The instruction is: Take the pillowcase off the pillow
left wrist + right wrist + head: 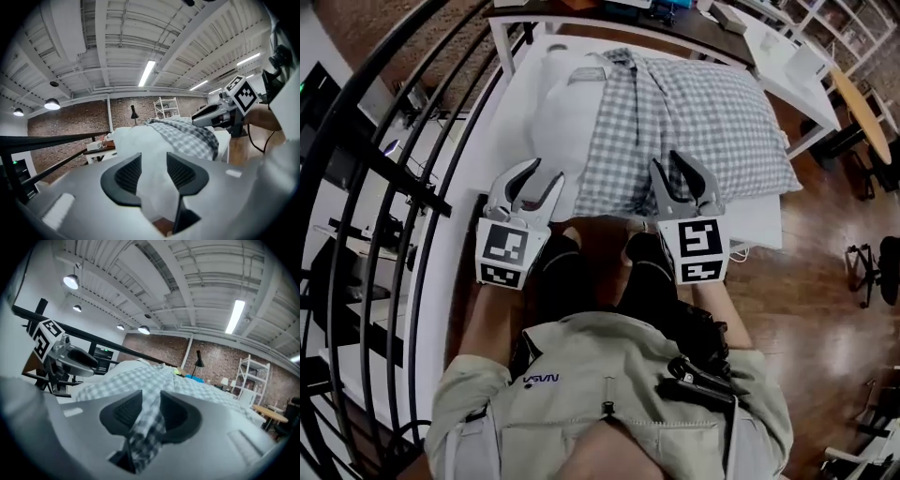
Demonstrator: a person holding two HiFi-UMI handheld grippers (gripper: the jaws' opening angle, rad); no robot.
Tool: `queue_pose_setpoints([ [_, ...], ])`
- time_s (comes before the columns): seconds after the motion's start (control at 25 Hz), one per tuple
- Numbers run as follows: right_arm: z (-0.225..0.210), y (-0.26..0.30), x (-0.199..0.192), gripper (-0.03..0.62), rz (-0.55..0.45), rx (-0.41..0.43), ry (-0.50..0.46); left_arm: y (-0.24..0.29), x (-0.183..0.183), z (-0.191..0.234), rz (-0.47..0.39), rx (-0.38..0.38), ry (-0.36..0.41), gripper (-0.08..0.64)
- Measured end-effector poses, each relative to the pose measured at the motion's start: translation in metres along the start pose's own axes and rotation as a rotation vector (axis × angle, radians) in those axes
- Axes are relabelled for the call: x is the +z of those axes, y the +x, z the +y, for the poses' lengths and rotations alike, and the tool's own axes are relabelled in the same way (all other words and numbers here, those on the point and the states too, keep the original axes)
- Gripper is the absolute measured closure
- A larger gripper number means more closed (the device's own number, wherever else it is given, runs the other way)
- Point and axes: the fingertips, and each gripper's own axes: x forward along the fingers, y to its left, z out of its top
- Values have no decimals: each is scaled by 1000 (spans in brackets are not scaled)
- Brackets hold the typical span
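A white pillow [567, 103] lies on a white table [508, 141], its left part bare and the rest inside a grey checked pillowcase [698, 117]. My left gripper [534, 176] stands at the pillow's near left corner. Its jaws are apart, and white pillow cloth [152, 159] lies loosely between the pads. My right gripper [684, 161] is at the near edge of the pillowcase, jaws also apart. A fold of checked cloth [149, 420] hangs between its pads without being pinched. Each gripper shows in the other's view: the right gripper [220, 113] and the left gripper [70, 359].
A black railing [403, 178] curves along the left. The table's near edge meets my legs and shoes [642, 251]. Brown wooden floor [825, 272] lies to the right. Another white table [787, 56] and a round wooden one [862, 112] stand at the far right.
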Motion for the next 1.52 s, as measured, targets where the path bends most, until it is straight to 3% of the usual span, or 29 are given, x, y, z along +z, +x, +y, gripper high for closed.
queue_pose_setpoints([
  [0.2,41,-24,-26,471,3,28,85,-7,-30,-32,64,-57,-12,356],
  [0.4,81,-18,-54,471,78,95,65,2,-51,-45,122,-75,-4,361],
  [0.56,83,-5,-65,520,113,49,0,10,-56,-52,134,-54,55,536],
  [0.64,78,-5,-64,580,108,33,-3,8,-48,-46,109,-20,66,546],
  [0.88,35,-24,-53,584,50,-84,16,-3,-9,-3,19,101,68,547],
  [1.12,-44,-46,-60,584,87,-288,-91,-17,22,49,-81,178,-39,546],
  [1.28,-74,-42,-98,586,174,-334,-79,-19,-6,55,-46,174,-117,546],
  [1.52,-58,-28,-137,586,249,-289,-59,-8,-70,27,65,121,-161,546],
])
